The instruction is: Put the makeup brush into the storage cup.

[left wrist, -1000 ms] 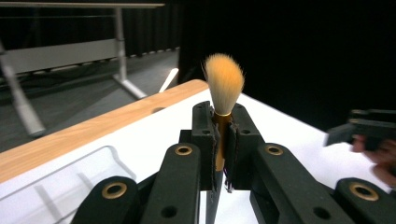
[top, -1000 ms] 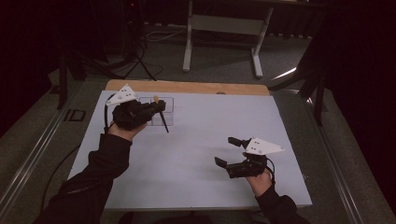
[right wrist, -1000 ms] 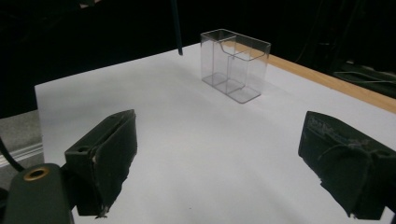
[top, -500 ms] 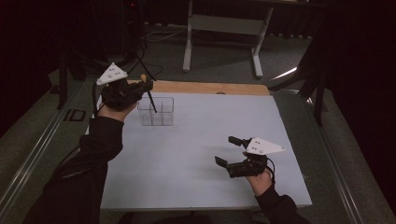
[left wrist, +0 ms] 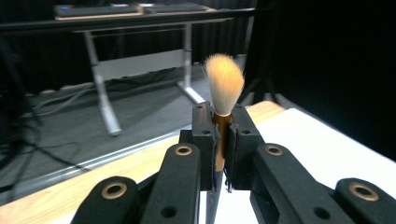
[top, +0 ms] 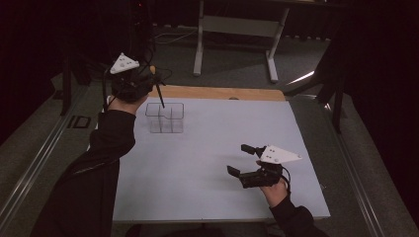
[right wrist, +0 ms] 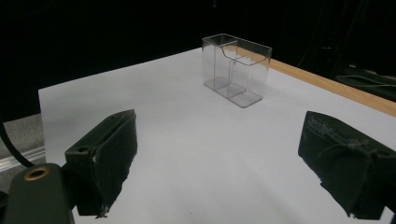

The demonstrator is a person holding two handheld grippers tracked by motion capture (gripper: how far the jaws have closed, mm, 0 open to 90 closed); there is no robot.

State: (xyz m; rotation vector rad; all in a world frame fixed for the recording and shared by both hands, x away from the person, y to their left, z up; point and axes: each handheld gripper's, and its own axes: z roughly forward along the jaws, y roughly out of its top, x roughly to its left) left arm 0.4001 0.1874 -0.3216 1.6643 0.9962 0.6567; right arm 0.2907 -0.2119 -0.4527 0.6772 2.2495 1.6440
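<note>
One brush [left wrist: 223, 88] (seemingly lifted) clamped in left tongs [top: 150, 81]; one organizer [top: 165, 117].

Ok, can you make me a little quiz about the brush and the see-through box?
1. True or false: the left claw is shut on the brush.
2. Which way do the bristles point in the left gripper view: A up, B down?
3. Fill in: the clear box stands on the white table and looks ____ inside.

Key: 1 true. 2 A. 3 empty. Bonus: the right claw is open, holding nothing.
</note>
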